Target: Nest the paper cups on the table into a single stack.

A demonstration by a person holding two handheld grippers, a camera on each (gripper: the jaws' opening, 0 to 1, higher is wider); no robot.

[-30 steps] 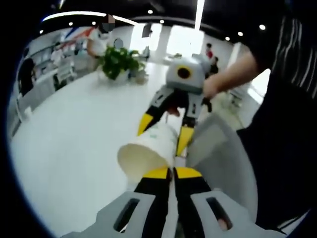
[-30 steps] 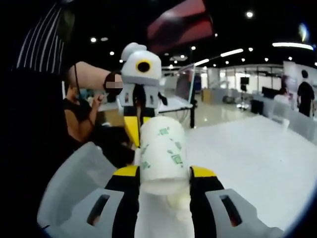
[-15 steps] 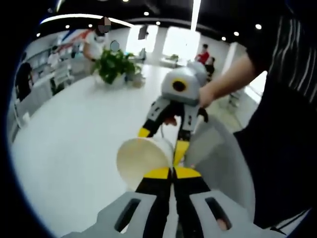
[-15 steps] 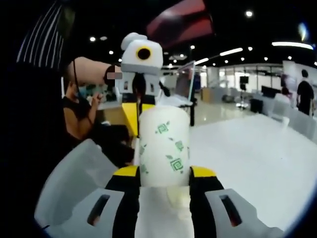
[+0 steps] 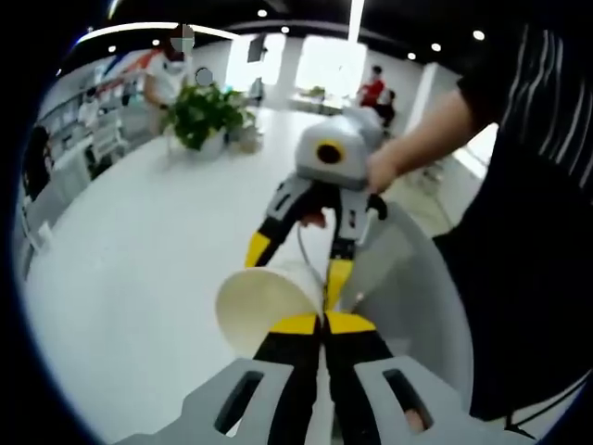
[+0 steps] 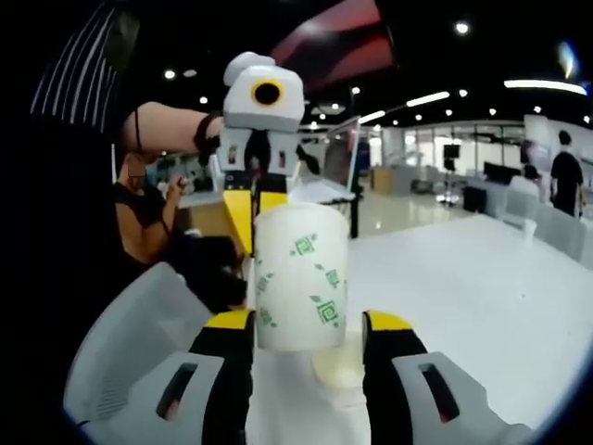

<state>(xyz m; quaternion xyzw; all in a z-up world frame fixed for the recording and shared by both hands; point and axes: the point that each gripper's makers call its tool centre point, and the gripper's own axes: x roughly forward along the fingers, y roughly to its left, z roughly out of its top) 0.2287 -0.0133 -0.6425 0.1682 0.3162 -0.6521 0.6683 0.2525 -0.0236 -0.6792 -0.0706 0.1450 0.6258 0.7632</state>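
Note:
A white paper cup (image 5: 259, 301) with green leaf prints (image 6: 301, 273) is held in the air above the white table (image 5: 130, 250). My left gripper (image 5: 322, 323) is shut on its rim, the open mouth facing this camera; in the right gripper view the left gripper (image 6: 246, 215) grips the cup's far top. My right gripper (image 6: 308, 324) straddles the cup's lower part with its jaws open and a small gap on the right side. In the left gripper view the right gripper (image 5: 298, 264) reaches in from behind the cup. A pale round cup mouth (image 6: 338, 371) sits on the table below.
A grey chair back (image 6: 130, 348) stands at the table's edge beside the person in a striped top (image 5: 547, 139). A potted plant (image 5: 199, 111) sits far across the table. A laptop (image 6: 338, 158) and other people are in the background.
My right gripper's jaws have spread apart from the cup they were pressing. The left gripper stays shut on the rim, and the cup now stands more upright in the right gripper view.

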